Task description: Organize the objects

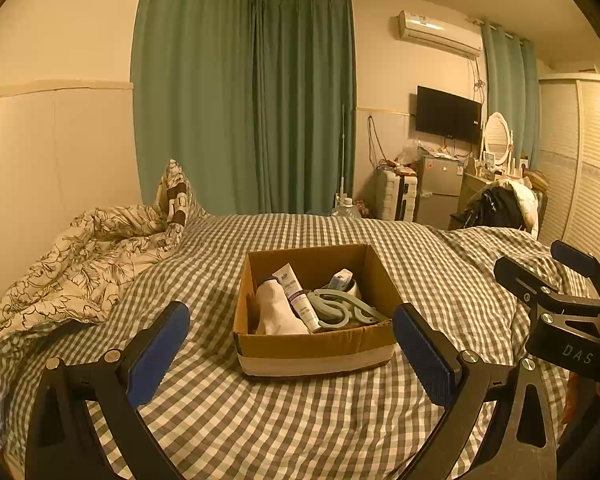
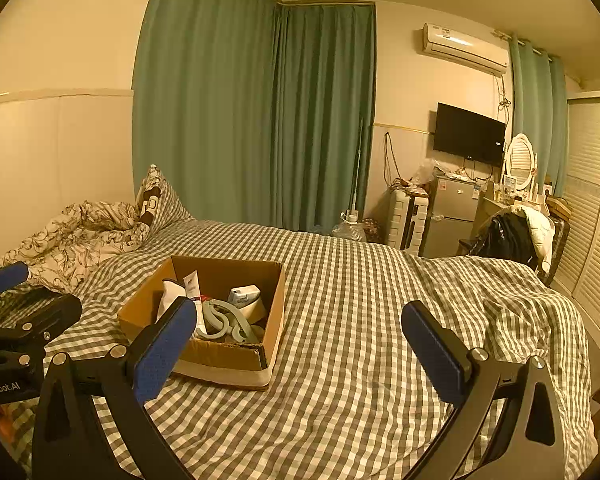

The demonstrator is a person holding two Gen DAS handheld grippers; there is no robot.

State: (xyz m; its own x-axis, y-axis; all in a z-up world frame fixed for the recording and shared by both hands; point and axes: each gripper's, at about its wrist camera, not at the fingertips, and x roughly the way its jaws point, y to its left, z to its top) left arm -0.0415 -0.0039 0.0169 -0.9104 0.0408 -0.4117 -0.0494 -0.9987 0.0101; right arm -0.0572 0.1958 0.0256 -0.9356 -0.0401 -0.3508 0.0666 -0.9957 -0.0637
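Both jaws wide, box (image 1: 316, 344) between.

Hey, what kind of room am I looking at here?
A lived-in bedroom, most likely. A bed with a checked cover fills the view, a crumpled floral quilt at its head, and a vanity mirror stands beside a louvered wardrobe.

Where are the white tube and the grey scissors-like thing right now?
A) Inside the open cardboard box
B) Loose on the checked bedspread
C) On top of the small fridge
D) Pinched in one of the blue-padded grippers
A: the white tube and the grey scissors-like tool lie inside the open cardboard box on the checked bedspread, while the left gripper and right gripper are both open and empty.
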